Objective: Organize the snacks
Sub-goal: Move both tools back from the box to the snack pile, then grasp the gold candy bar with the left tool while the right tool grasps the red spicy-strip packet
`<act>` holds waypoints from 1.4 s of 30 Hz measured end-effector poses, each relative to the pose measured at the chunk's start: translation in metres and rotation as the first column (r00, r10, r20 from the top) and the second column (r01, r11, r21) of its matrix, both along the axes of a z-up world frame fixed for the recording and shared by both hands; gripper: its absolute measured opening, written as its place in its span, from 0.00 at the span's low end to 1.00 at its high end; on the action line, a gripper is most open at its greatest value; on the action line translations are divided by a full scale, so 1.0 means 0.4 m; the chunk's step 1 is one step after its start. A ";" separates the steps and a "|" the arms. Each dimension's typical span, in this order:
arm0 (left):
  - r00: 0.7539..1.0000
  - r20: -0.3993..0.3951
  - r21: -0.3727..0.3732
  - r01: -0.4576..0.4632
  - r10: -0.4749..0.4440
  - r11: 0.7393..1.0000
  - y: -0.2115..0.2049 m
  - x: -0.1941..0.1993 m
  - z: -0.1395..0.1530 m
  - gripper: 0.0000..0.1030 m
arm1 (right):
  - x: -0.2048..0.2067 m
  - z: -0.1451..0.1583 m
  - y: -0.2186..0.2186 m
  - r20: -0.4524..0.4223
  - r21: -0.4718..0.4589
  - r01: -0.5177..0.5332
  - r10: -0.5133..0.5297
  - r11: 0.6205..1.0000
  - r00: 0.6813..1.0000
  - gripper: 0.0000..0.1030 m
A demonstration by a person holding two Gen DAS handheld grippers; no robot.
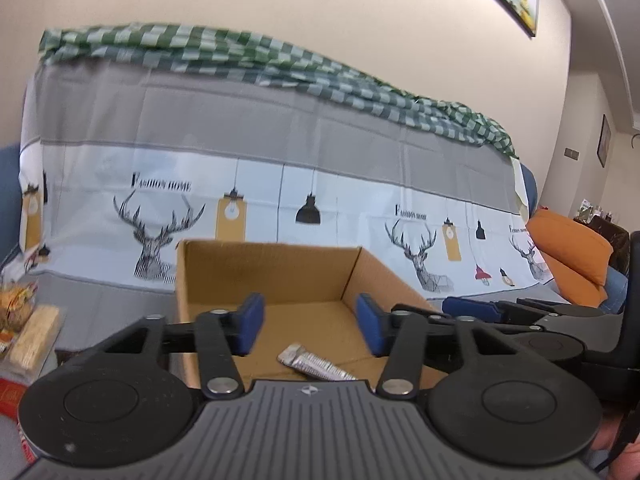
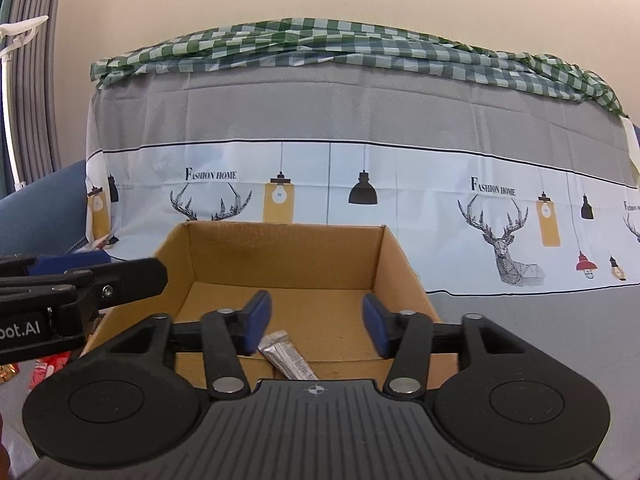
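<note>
Left gripper hangs just over the near wall of the cardboard box, jaws spread wide, nothing between the blue pads. Right gripper sits alongside in much the same pose, also spread and empty; in the left wrist view its closer blue pad and black linkage show at the right edge, a little beyond the box's right wall. Both point forward and slightly down into the box, level with each other, towards the sofa draped in a deer-print cover. Progress, judged from how things lie: early. The box holds one item only, a silver foil snack bar lying flat on the floor of the box near the front wall, angled, partly hidden under the gripper body in both views. The rest of the box floor is bare. Still outside, at the left edge of the left wrist view: a clear-wrapped pale cracker pack, a yellowish snack bag behind it, and something red nearer the camera, too cut off to name. Red wrappers also show low left in the right wrist view. So most of the sorting appears left to do, with the left gripper best placed for that pile.
</note>
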State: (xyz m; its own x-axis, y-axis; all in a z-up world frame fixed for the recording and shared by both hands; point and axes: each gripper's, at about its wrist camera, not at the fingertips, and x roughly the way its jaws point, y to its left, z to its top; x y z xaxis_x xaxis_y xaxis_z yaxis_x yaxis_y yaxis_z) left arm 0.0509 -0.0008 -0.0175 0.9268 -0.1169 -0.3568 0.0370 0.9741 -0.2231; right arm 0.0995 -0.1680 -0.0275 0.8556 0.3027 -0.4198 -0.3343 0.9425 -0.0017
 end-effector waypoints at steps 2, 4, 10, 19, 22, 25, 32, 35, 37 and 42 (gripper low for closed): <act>1.000 -0.030 -0.044 0.003 -0.005 0.999 0.031 -0.008 -0.001 0.43 | -0.004 0.001 0.015 -0.005 0.005 -0.004 0.004 1.000 1.000 0.55; 0.998 -0.055 -0.080 -0.007 0.003 0.997 0.065 -0.016 -0.001 0.38 | -0.009 0.001 0.033 -0.012 0.014 -0.012 0.012 1.000 1.000 0.55; 0.981 -0.192 -0.119 -0.018 -0.005 0.993 0.213 -0.022 0.012 0.38 | -0.035 0.005 0.104 -0.036 0.050 -0.056 0.058 0.997 0.998 0.54; 0.845 -0.526 -0.037 -0.133 0.094 0.990 0.533 -0.064 -0.139 0.38 | -0.100 0.000 0.290 -0.074 0.097 -0.232 0.239 0.968 0.968 0.50; 0.782 -0.606 -0.041 -0.214 0.146 0.976 0.604 -0.090 -0.185 0.38 | -0.124 -0.010 0.368 -0.093 0.098 -0.315 0.324 0.944 0.941 0.49; 0.759 -0.635 -0.043 -0.222 0.145 0.974 0.637 -0.101 -0.202 0.38 | -0.145 -0.031 0.448 -0.127 0.097 -0.390 0.400 0.916 0.908 0.49; 0.713 -0.673 0.083 -0.189 0.195 0.978 0.613 -0.084 -0.227 0.38 | -0.168 -0.122 0.611 -0.258 0.040 -0.478 0.471 0.877 0.843 0.49; 0.699 -0.679 0.130 -0.185 0.223 0.974 0.612 -0.075 -0.238 0.38 | -0.164 -0.164 0.654 -0.331 0.001 -0.477 0.450 0.879 0.829 0.51; 0.691 -0.684 0.145 -0.187 0.235 0.972 0.615 -0.073 -0.246 0.38 | -0.162 -0.189 0.671 -0.361 -0.018 -0.475 0.438 0.880 0.824 0.57; 0.660 -0.717 0.161 -0.155 0.223 0.975 0.615 -0.065 -0.272 0.38 | -0.158 -0.248 0.691 -0.437 -0.051 -0.496 0.427 0.867 0.792 0.64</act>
State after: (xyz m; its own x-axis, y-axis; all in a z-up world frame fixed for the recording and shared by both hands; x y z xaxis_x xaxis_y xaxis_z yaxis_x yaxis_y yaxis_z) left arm 0.0250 0.2451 -0.1262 0.3679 0.0915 -0.9254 -0.2905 0.9567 -0.0209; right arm 0.0361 0.1085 -0.1267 0.3778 0.5197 -0.7663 -0.7324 0.6741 0.0961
